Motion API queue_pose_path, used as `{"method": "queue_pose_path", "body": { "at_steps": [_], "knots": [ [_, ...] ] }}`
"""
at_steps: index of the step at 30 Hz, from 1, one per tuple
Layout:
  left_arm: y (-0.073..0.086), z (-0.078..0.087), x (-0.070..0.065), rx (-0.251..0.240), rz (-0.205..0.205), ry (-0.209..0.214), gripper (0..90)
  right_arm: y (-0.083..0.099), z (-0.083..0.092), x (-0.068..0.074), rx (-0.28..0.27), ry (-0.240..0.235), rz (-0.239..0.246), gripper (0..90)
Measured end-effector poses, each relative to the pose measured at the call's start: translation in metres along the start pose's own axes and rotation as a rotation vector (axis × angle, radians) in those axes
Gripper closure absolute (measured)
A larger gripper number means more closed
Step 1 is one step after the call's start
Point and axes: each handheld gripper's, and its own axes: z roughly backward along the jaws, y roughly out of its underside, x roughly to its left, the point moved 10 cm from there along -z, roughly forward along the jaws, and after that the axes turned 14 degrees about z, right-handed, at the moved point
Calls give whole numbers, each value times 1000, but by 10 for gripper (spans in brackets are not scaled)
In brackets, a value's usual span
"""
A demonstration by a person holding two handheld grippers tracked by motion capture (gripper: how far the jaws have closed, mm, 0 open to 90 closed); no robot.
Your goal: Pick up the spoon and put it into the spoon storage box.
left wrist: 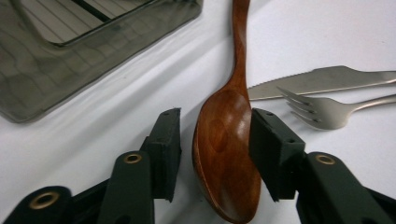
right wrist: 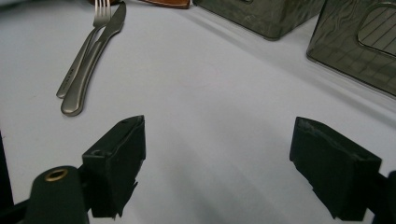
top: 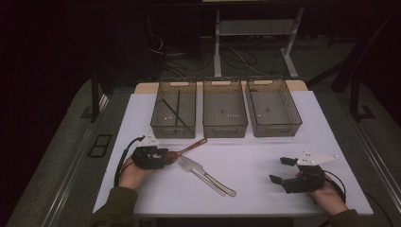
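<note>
A brown wooden spoon (top: pixel 189 147) lies on the white table (top: pixel 265 151), its handle pointing toward the bins. My left gripper (top: pixel 165 156) is at the spoon's bowl. In the left gripper view the spoon's bowl (left wrist: pixel 229 140) sits between the jaws of my left gripper (left wrist: pixel 215 116); one pad touches its edge and a narrow gap shows at the other. My right gripper (top: pixel 280 170) rests near the front right of the table, and its jaws (right wrist: pixel 219 126) stand wide apart over bare table.
A metal fork (top: pixel 189 165) and knife (top: pixel 213 178) lie side by side just right of the spoon. Three clear bins stand in a row at the back: left (top: pixel 172 130) holding black chopsticks (top: pixel 175 109), middle (top: pixel 224 130), right (top: pixel 276 128).
</note>
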Motion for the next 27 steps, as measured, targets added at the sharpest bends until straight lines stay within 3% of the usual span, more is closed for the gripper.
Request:
{"method": "queue_pose_path", "body": {
  "at_steps": [9,23,27],
  "knots": [
    [2,0,-7,16,-21,22,630,1,0,-1,8,4,8,176],
    [-2,3,-10,-4,-27,15,781,1,1,-2,4,2,6,176],
    [-2,4,-11,2,-50,7,795,1,0,-1,4,0,5,176]
  ]
}}
